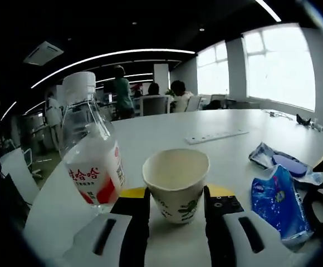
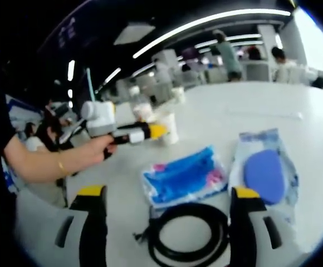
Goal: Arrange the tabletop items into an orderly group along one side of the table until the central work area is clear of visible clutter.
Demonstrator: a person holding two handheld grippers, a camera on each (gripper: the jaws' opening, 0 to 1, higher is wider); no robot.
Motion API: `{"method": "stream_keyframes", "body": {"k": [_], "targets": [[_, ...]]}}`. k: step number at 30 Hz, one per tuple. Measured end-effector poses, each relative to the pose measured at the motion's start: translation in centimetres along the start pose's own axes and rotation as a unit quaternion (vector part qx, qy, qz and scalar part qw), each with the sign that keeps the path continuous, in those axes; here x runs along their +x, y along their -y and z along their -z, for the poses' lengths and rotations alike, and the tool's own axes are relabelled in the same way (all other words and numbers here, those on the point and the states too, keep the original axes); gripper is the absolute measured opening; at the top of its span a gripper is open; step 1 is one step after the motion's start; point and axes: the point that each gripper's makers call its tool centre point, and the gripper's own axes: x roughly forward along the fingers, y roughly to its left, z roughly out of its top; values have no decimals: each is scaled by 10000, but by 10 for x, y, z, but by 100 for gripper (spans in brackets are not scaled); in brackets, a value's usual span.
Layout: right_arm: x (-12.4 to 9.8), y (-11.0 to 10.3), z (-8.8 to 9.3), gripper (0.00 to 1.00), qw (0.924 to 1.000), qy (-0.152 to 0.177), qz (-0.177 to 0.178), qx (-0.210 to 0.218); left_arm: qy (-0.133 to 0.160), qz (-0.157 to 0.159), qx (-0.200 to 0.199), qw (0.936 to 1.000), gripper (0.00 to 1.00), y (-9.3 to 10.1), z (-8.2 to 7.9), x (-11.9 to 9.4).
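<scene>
My left gripper brackets cup, jaws wide, contact unconfirmed. Bottle just beside: risk of knocking it over on closing or sliding. My right gripper open, empty, over cable; pouches beyond, mid-table.

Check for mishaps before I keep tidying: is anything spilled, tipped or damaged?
Nothing stands out. The cup and bottle stand upright on the table, no liquid shows, and the blue packets and black cable simply lie loose, not yet grouped.

seated people, windows, ceiling lights
</scene>
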Motion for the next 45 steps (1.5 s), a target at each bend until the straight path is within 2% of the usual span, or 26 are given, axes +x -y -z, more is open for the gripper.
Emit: {"method": "stream_keyframes", "body": {"k": [6,10,14,18,22,28,30,36,45], "targets": [[1,-2,2,89,10000,-24,-28,9,-154,-38,-294,9994,37,-1,10,-3],[0,0,0,89,10000,17,-1,33,-169,-50,-357,9992,46,0,11,-6],[-4,0,-11,89,9998,207,0,17,-176,-27,-411,9990,52,2,11,-11],[-8,2,-19,90,9993,362,10,49,-195,81,-790,9967,59,9,12,-18],[-14,4,-30,90,9984,567,68,23,-78,135,-707,9974,64,13,9,-22],[-21,5,-42,91,9973,728,110,-70,-131,336,-783,9963,73,23,7,-30],[-23,5,-44,91,9971,740,116,-125,-121,367,-779,9962,79,25,5,-34],[-27,8,-47,91,9966,787,202,-146,-82,514,-973,9939,87,36,0,-47],[-31,9,-45,94,9964,772,299,-186,-35,785,-976,9921,95,50,-6,-61]]}}
